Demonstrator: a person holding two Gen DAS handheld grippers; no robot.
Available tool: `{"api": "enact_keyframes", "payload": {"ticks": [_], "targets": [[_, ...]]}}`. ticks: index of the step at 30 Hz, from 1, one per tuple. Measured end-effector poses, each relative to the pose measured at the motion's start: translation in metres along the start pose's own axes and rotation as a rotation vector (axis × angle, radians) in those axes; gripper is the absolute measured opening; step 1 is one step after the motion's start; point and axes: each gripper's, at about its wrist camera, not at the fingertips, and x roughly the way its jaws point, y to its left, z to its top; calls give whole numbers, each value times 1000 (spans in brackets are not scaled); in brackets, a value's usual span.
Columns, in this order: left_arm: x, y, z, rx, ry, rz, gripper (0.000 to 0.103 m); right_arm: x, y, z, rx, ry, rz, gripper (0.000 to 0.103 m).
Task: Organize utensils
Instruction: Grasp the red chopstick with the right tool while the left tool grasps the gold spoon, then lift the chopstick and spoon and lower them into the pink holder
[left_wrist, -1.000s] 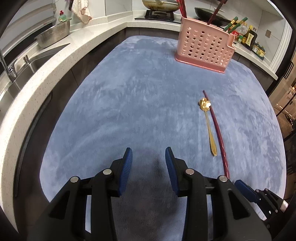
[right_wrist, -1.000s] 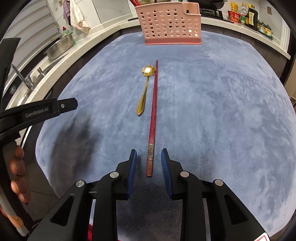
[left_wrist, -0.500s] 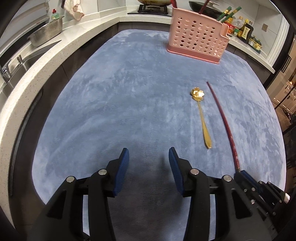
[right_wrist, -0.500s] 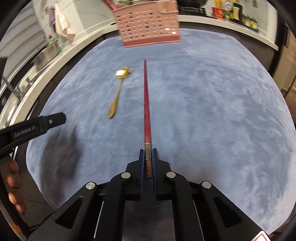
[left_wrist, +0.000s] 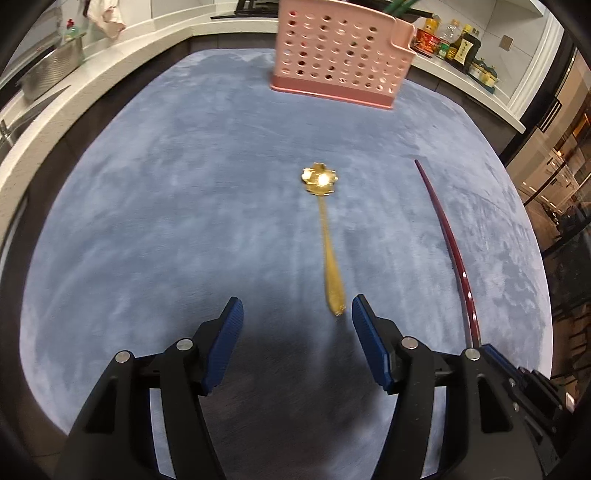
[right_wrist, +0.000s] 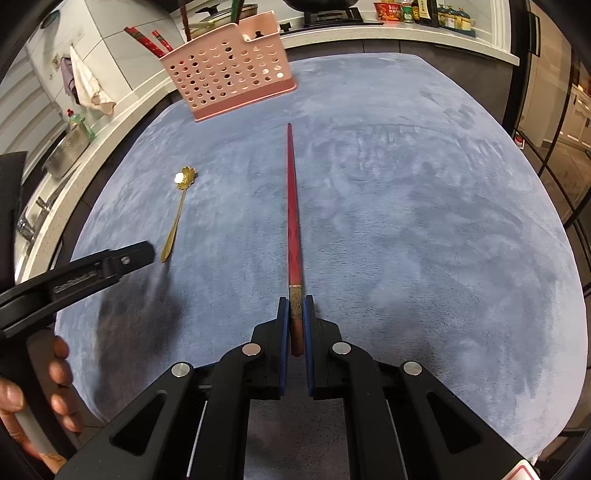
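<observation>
While the right gripper (right_wrist: 294, 317) pinches the thick end of the red chopstick (right_wrist: 293, 206) between its 2 blue pads, the thin tip points toward the pink basket (right_wrist: 229, 70) at the far side of the blue mat (right_wrist: 424, 206). That chopstick is long and dark red, with a gold band near the pads. Off to the side, the left gripper (left_wrist: 297, 317) is spread wide apart, and the handle end of the gold spoon (left_wrist: 327, 240) lies just in front of the gap. Its bowl looks like a flower.
</observation>
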Motion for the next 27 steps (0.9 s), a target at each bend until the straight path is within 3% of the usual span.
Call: {"api": "enact_keyframes", "payload": {"ticks": [7,10,15,27], "targets": [[18,-8,5,2,17,-8,54,3,-4,1,8,11,9,7],[19,-11,4,30,8,8,45,4,-4,1,12,16,10,7],[19,-11,5,62,3,13,12,6,-4,1,10,18,8,7],[-9,-7,5,70,-38,3,10,-5,0,6,1,-8,16,7]]}}
